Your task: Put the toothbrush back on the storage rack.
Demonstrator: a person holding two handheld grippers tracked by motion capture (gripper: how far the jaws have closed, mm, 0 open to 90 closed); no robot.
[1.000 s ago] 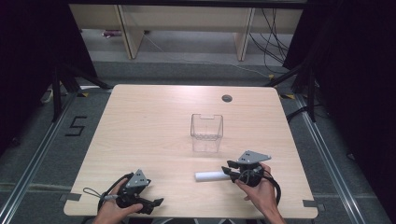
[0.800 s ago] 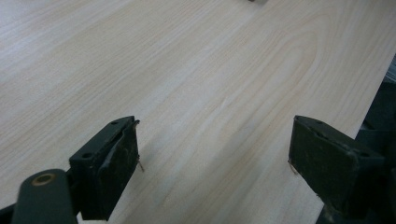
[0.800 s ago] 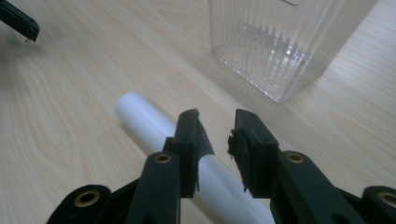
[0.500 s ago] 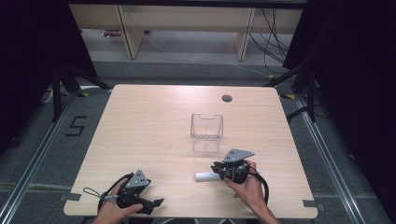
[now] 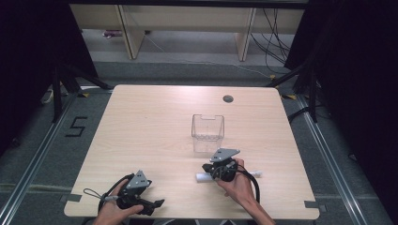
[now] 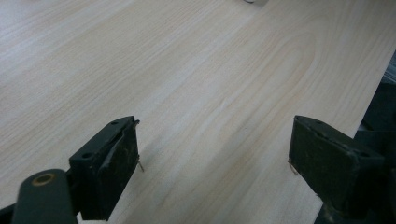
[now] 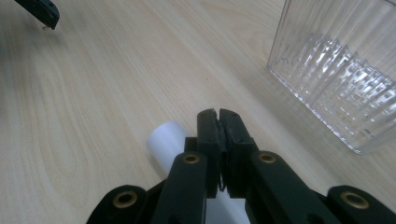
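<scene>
Table [image 5: 155, 131]: pale wood, with a small round grommet [image 5: 228, 99] near its far edge.
Clear box [image 5: 207, 132]: ribbed transparent plastic, upright at mid-table, just beyond the right gripper.
White tube [image 5: 203, 177]: lies flat near the front edge, passing under the right gripper.
Right gripper [image 7: 218, 122]: jaws pressed together above the tube, nothing between them.
Left gripper [image 6: 212, 154]: jaws wide apart over bare wood at the front left.

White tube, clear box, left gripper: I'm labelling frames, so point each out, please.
white tube [image 7: 164, 138], right gripper view, its rounded end.
clear box [image 5: 207, 127], high view, front wall.
left gripper [image 6: 212, 156], left gripper view, between its open jaws.
</scene>
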